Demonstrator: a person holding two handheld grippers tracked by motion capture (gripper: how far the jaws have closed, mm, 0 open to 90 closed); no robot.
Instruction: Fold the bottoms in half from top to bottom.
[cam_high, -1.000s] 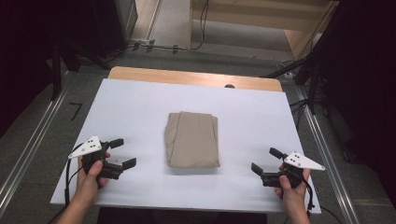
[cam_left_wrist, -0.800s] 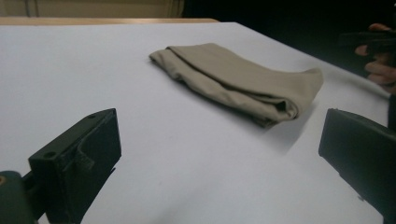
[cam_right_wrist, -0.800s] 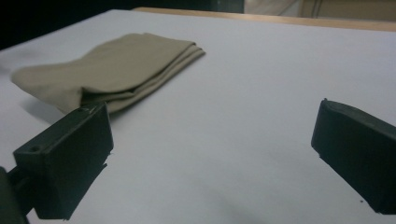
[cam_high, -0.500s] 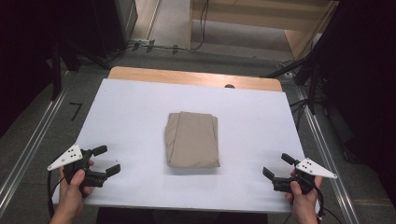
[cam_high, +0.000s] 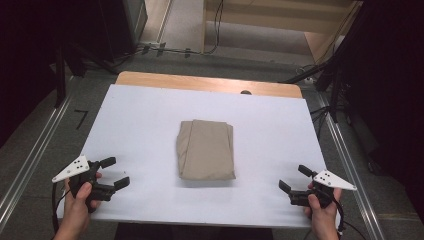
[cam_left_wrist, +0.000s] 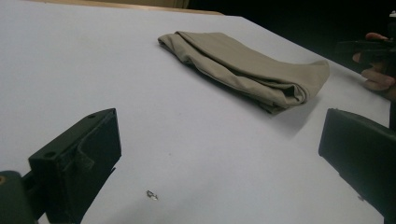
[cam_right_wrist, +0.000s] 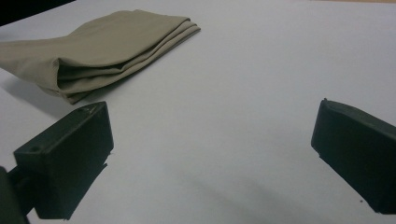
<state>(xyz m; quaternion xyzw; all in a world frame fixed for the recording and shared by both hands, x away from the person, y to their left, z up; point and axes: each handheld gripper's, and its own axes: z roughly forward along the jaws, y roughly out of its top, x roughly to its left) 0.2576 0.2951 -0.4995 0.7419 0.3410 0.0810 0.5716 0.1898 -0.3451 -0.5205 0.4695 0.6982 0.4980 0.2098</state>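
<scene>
Folded tan cloth (cam_high: 205, 149) lay flat at the middle of the white tabletop (cam_high: 140, 120), several layers stacked, thick fold toward the near edge. Left tool (cam_high: 116, 173) held low at the near left corner, jaws spread wide and gripping nothing. Right tool (cam_high: 294, 180) held likewise at the near right corner, jaws spread, well apart from the cloth. Judged a resting pose on either side of a finished fold. For any further handling: best approached from both near corners at once, pinching all layers together so that the stack would not slide or fan open. No containers on the tabletop; one tiny speck (cam_left_wrist: 151, 194) near the left tool.
</scene>
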